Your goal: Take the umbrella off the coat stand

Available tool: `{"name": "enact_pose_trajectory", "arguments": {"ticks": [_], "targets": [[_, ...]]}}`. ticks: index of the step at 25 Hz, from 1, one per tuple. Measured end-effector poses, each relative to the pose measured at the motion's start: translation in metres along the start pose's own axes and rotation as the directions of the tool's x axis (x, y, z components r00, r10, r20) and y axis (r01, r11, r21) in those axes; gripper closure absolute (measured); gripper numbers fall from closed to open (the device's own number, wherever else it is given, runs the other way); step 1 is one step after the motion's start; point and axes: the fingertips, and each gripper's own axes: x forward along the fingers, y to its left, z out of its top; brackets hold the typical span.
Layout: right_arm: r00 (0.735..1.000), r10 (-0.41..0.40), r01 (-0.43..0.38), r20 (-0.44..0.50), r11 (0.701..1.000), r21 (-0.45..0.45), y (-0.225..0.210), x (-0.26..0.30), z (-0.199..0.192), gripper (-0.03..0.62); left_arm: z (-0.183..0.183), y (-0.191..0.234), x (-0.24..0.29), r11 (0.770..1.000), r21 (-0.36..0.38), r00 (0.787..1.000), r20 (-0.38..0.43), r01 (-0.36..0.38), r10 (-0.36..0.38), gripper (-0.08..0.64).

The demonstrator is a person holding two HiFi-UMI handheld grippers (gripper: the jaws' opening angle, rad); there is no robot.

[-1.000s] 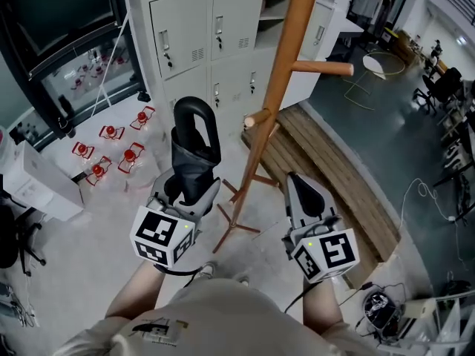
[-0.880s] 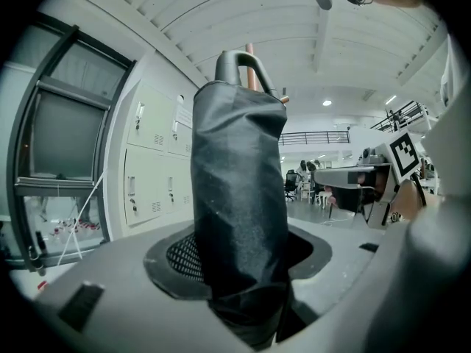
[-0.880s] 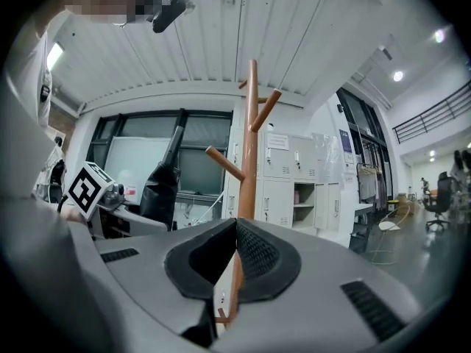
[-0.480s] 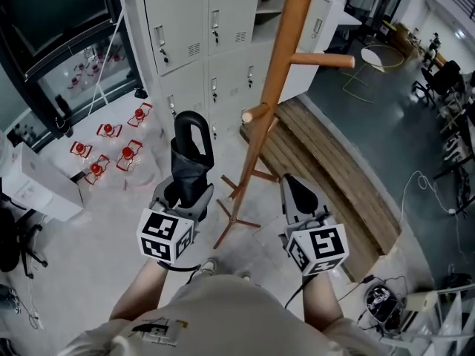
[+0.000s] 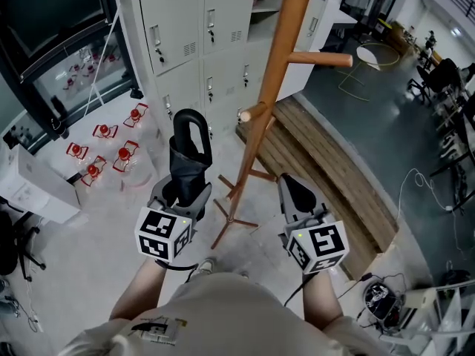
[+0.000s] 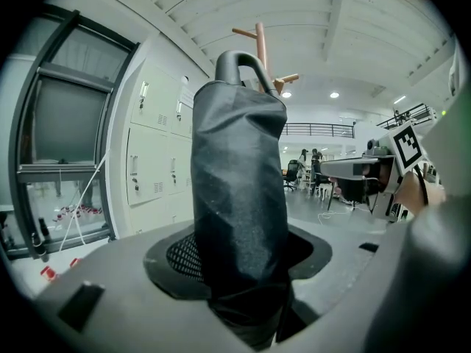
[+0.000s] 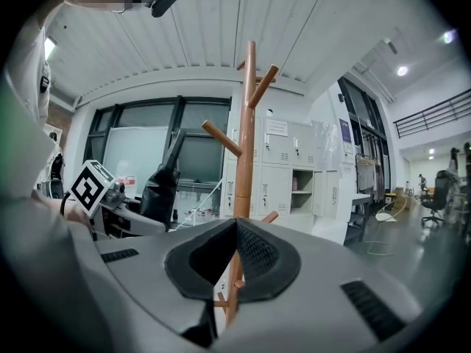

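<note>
A black folded umbrella (image 5: pixel 187 162) with a loop handle stands upright in my left gripper (image 5: pixel 182 193), whose jaws are shut on its lower part. It hangs free, left of the wooden coat stand (image 5: pixel 278 65) and touching none of its pegs. In the left gripper view the umbrella (image 6: pixel 239 190) fills the middle, with the stand's top (image 6: pixel 260 39) behind it. My right gripper (image 5: pixel 295 191) is shut and holds nothing, close to the right of the stand's pole. The right gripper view looks past its closed tips (image 7: pixel 236 223) at the stand (image 7: pixel 246 145) and the umbrella (image 7: pixel 163 182).
Grey lockers (image 5: pixel 200 35) stand behind the coat stand. Small red items (image 5: pixel 104 143) lie on the floor at the left, near a white box (image 5: pixel 33 191). A wooden platform (image 5: pixel 334 176) runs to the right, with cables (image 5: pixel 415 191) beyond it.
Both grippers have sunk a little, most of it early on. The umbrella came down with the left gripper and stays gripped.
</note>
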Motion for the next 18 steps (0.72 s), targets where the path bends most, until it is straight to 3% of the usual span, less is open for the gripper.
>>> {"name": "enact_pose_trajectory", "arguments": {"ticks": [18], "targets": [[1.000, -0.019, 0.019, 0.018, 1.000, 0.024, 0.0003, -0.0074, 0.0084, 0.585, 0.0104, -0.0052, -0.0068, 1.000, 0.015, 1.000, 0.016, 0.021, -0.021, 0.299]]}}
